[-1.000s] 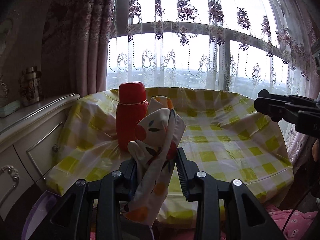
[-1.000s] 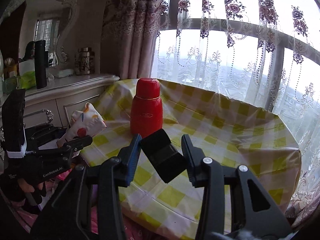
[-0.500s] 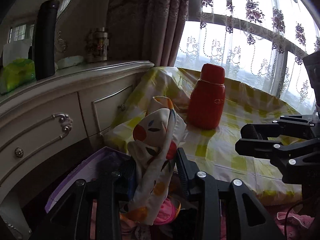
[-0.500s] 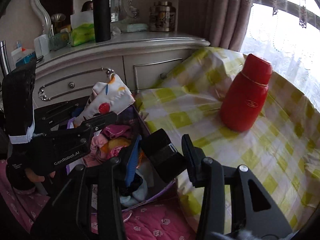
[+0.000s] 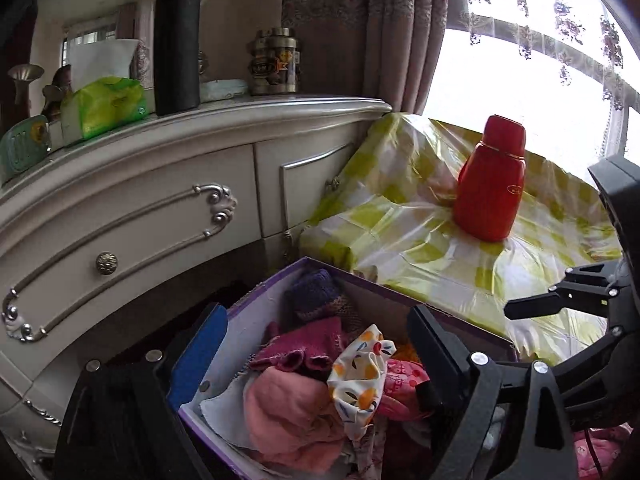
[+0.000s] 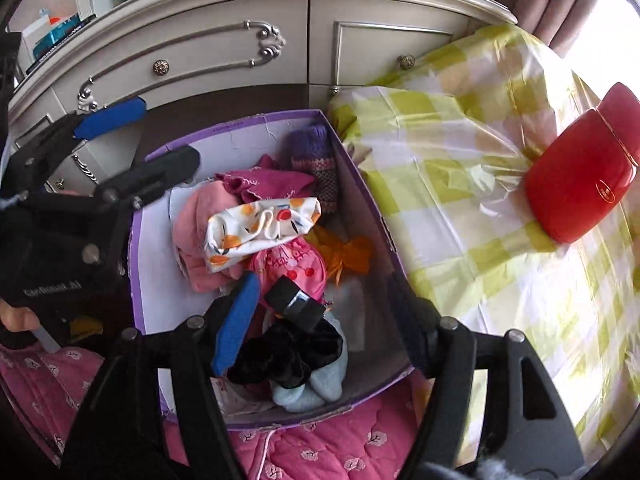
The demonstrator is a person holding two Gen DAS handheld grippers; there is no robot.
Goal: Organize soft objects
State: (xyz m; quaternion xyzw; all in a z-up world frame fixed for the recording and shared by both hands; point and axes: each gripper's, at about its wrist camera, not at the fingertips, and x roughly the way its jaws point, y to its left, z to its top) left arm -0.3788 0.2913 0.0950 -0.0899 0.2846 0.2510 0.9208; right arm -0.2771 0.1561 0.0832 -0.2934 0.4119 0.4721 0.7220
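Note:
A purple box [image 6: 352,168] sits on a pink quilt, filled with several soft clothes. The white fruit-print cloth [image 6: 260,228] lies loose on top of the pile; it also shows in the left wrist view [image 5: 362,376]. My left gripper [image 5: 316,344] hangs open over the box, empty; it also shows in the right wrist view [image 6: 140,136]. My right gripper [image 6: 332,320] is open above the box's near end. A black folded item [image 6: 294,304] lies between its fingers on a black cloth [image 6: 288,356], loose.
A table with a yellow checked cover [image 6: 500,200] stands right of the box, with a red flask [image 5: 490,180] on it. A cream dresser [image 5: 140,200] stands behind the box, carrying a black bottle [image 5: 176,40], a tissue pack and a jar.
Both grippers swung from the table to above the box. The left gripper opened and let the fruit-print cloth fall into the box. The right gripper opened and the black item left its grip.

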